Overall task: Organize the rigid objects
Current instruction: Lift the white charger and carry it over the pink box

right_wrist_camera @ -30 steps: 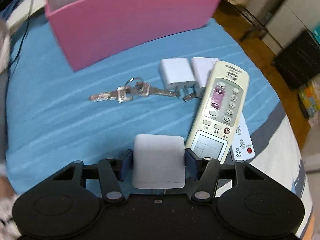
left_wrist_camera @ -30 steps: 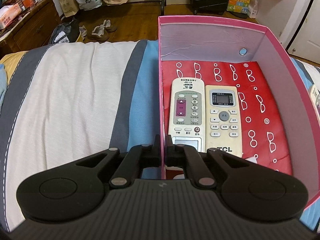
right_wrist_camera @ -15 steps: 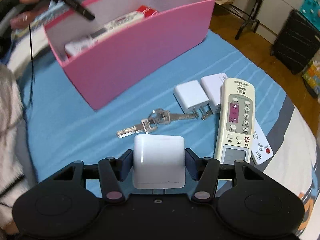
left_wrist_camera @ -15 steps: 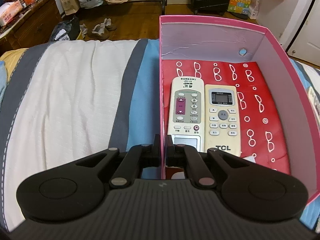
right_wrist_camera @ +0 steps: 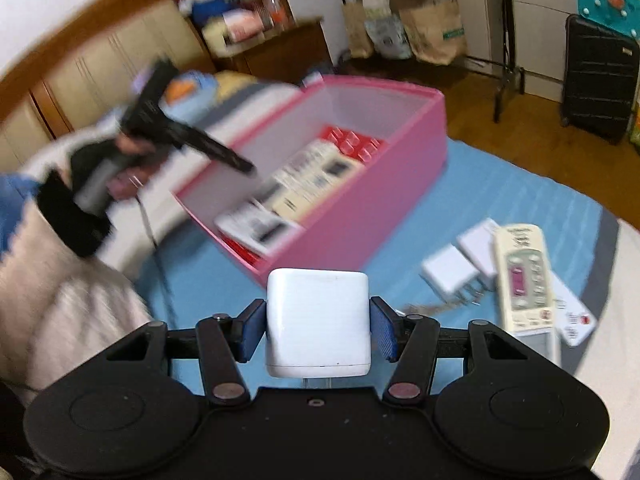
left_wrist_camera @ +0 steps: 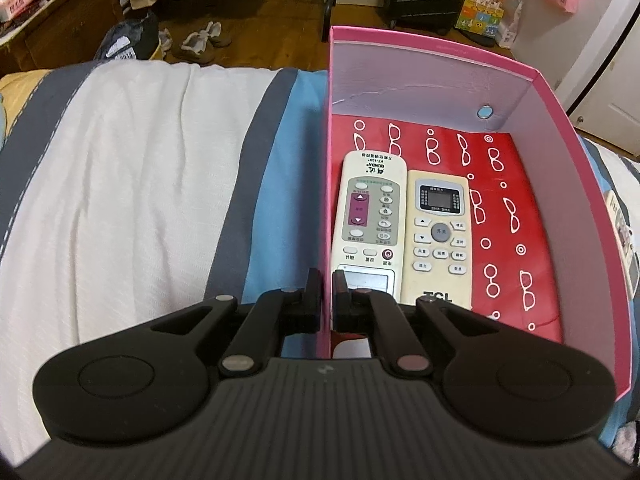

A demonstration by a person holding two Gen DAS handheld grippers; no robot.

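My left gripper (left_wrist_camera: 327, 300) is clamped on the near end of the left side wall of the pink rectangular cardboard box (left_wrist_camera: 440, 46): 1 finger stands outside the wall, 1 inside, and the thin wall fills the gap. My right gripper (right_wrist_camera: 318, 330) is closed on a white rounded plastic charger block (right_wrist_camera: 318, 316), 1 blue pad against each side face. The block hangs above the blue stripe of the bedspread (right_wrist_camera: 500, 200), near the box but not yet over its opening.

Inside the box, 2 cream plastic remote controls (left_wrist_camera: 370, 224) lie side by side against the left wall on a red printed liner (left_wrist_camera: 508, 232). The right half of the floor is bare.

Hazards from this position, as I judge them:

1. Slip. The block's faces are smooth and its corners rounded; a fast swing or wrist roll could twist it out of the pads.
2. Rim strike. A low approach could drive the block into the right side wall, a thin wall that would buckle or push the box sideways against my left hold.
3. Bad landing. A release over the remotes would leave the block perched on their buttons.
4. Tipping. The soft bed gives; an uneven pull from my left fingers could tilt the box.

2 small white plug adapters (right_wrist_camera: 448, 276), a cream remote (right_wrist_camera: 522, 276) and a thin white card remote (right_wrist_camera: 572, 312) lie outside, well apart from the box.
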